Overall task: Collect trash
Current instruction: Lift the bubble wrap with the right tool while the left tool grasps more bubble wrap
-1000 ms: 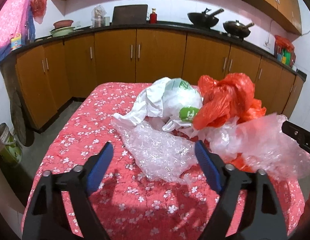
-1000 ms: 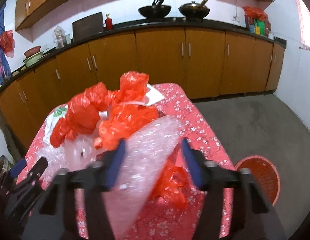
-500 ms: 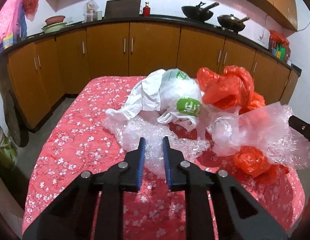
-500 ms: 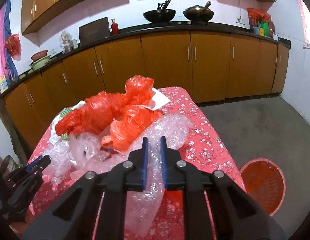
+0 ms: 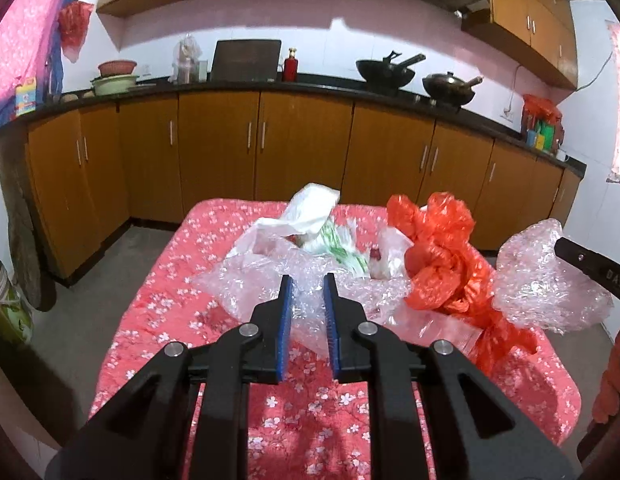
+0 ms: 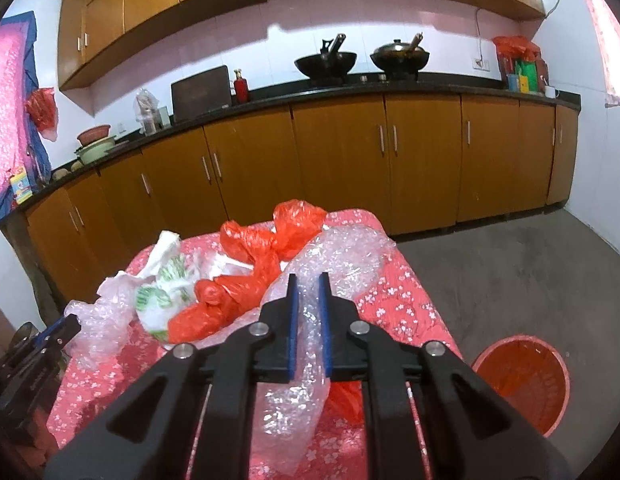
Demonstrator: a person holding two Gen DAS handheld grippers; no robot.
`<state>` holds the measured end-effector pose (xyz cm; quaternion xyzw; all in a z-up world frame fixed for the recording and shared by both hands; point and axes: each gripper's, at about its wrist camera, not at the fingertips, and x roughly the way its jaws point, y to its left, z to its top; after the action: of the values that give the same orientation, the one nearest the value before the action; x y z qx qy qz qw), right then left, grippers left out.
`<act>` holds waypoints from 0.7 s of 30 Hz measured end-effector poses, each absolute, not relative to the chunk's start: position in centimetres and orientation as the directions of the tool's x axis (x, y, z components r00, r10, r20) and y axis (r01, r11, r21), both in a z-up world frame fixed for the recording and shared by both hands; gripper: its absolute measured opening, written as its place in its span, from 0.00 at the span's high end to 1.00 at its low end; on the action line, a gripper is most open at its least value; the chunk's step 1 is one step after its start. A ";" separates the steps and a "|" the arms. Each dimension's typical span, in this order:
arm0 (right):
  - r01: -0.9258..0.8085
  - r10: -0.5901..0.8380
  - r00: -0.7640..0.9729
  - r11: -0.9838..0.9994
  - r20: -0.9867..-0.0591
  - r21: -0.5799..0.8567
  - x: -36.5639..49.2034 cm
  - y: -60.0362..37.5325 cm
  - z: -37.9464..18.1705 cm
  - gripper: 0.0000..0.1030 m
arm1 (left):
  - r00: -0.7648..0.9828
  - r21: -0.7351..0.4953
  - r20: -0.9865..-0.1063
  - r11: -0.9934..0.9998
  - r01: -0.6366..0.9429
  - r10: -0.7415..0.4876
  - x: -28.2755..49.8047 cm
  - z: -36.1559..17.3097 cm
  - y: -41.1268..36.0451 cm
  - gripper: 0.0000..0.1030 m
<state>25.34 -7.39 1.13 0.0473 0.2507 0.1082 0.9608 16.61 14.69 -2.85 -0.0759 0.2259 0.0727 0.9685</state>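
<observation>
A pile of plastic trash lies on a table with a red flowered cloth (image 5: 213, 360). My left gripper (image 5: 307, 280) is shut on a sheet of clear bubble wrap (image 5: 249, 284) and holds it lifted off the cloth. My right gripper (image 6: 307, 280) is shut on a second sheet of bubble wrap (image 6: 342, 256), which also shows at the right in the left wrist view (image 5: 546, 280). Red plastic bags (image 5: 442, 256) and a white and green bag (image 5: 314, 216) hang tangled between the two sheets, also seen in the right wrist view (image 6: 249, 280).
A red waste basket (image 6: 522, 380) stands on the grey floor right of the table. Brown kitchen cabinets (image 5: 269, 152) with a dark counter run along the back wall. A green bin (image 5: 5, 312) stands on the floor at the left.
Both grippers went from open to shut on bubble wrap, then rose, lifting the sheets and dragging the tangled bags up with them.
</observation>
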 end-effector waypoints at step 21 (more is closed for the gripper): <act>-0.168 0.200 0.922 0.978 -0.332 0.123 22.0 -10.0 5.1 0.90 | 0.946 -0.119 -0.316 0.987 -0.111 0.069 15.1 1.3 12.0 0.85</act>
<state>22.01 -10.03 5.08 0.0462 0.1741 0.0940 0.9791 15.14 11.97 1.25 -0.0678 0.1574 0.0457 0.9841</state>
